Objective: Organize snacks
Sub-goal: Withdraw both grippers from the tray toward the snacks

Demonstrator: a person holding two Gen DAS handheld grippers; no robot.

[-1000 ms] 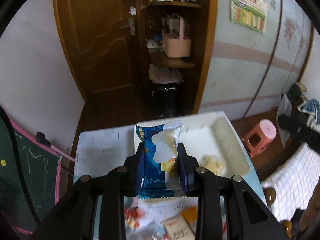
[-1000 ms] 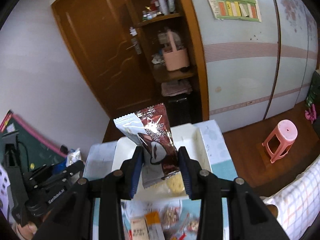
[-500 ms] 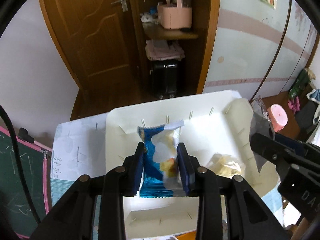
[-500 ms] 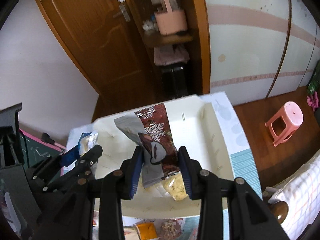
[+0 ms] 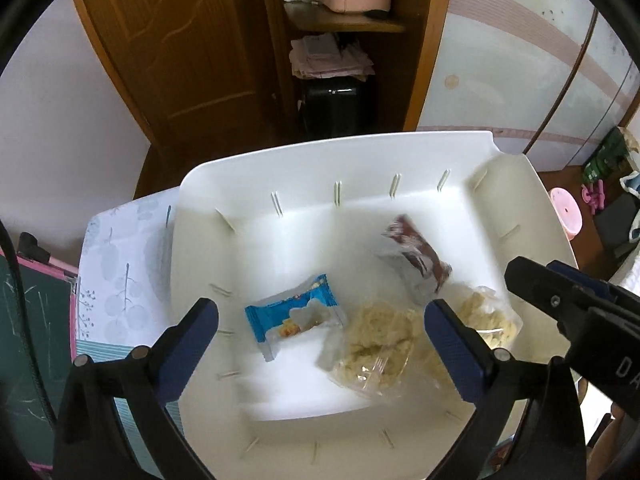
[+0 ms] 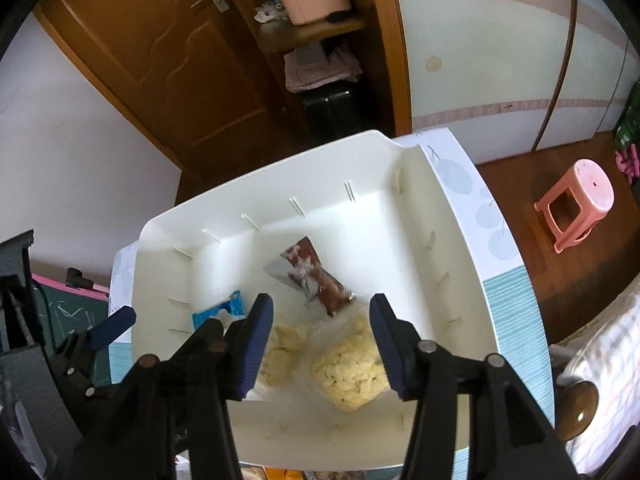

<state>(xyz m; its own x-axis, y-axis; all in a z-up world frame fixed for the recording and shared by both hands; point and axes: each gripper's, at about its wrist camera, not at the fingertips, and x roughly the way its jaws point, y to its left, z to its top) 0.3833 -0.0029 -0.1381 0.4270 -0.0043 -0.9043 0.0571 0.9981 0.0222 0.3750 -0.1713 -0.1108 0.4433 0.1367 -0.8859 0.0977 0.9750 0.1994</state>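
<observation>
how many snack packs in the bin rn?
4: blue pack left, brown pack behind, two clear bags of yellow snacks front right. Bin floor partly hidden by grippers.

My left gripper (image 5: 320, 334) points steeply down, its blue-padded jaws opening wide, with nothing pressed between the pads. My right gripper (image 6: 322, 338) tilts down alongside it, jaws also opening but narrower, gripping nothing. The right one's tip shows at the right edge of my left wrist view.
</observation>
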